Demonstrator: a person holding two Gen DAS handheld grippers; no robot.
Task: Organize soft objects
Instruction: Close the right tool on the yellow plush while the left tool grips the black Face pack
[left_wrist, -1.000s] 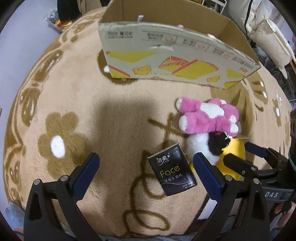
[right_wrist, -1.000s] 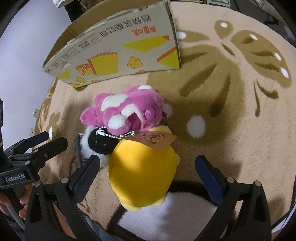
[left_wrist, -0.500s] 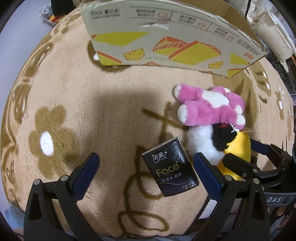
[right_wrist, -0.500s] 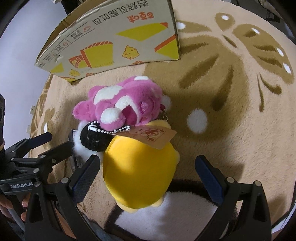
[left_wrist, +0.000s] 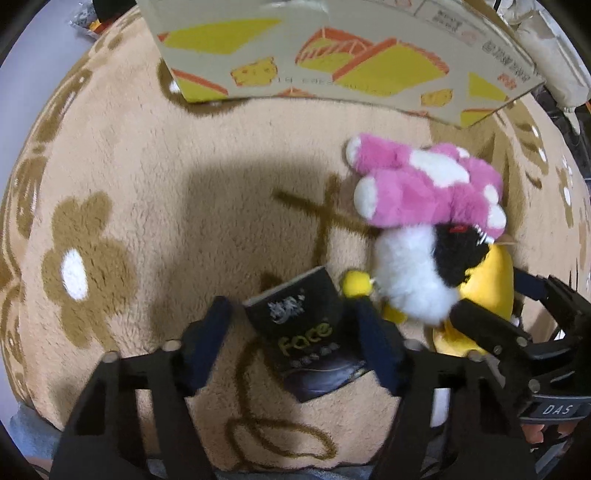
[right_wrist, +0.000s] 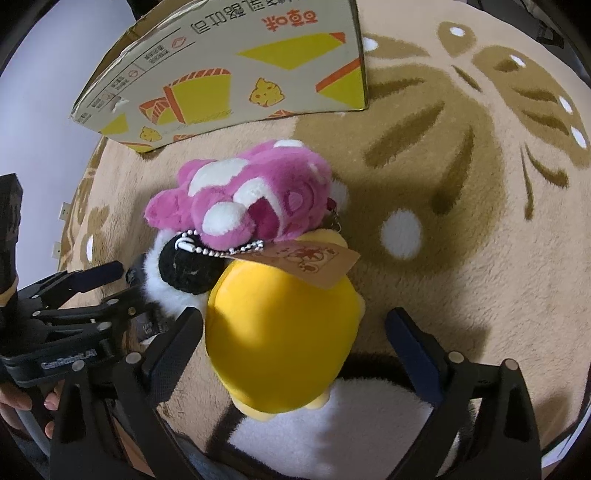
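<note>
A black "Face" tissue pack (left_wrist: 308, 332) lies on the tan rug between the fingers of my left gripper (left_wrist: 295, 325), which have narrowed around it; its right finger touches the pack, the left finger stands a little off. To its right lie a pink plush (left_wrist: 424, 188), a white-and-black plush (left_wrist: 424, 273) and a yellow plush (left_wrist: 487, 288). In the right wrist view my right gripper (right_wrist: 295, 328) is open around the yellow plush (right_wrist: 280, 332), with the pink plush (right_wrist: 251, 203) beyond it. The left gripper (right_wrist: 92, 291) shows at the left there.
A cardboard box (left_wrist: 332, 51) with yellow prints stands at the far edge of the rug; it also shows in the right wrist view (right_wrist: 229, 74). A paper tag (right_wrist: 314, 258) on a bead chain lies over the yellow plush. Pale floor borders the rug at left.
My left gripper moved forward and down onto the tissue pack and its fingers closed in from wide open. My right gripper moved closer over the yellow plush and stayed open.
</note>
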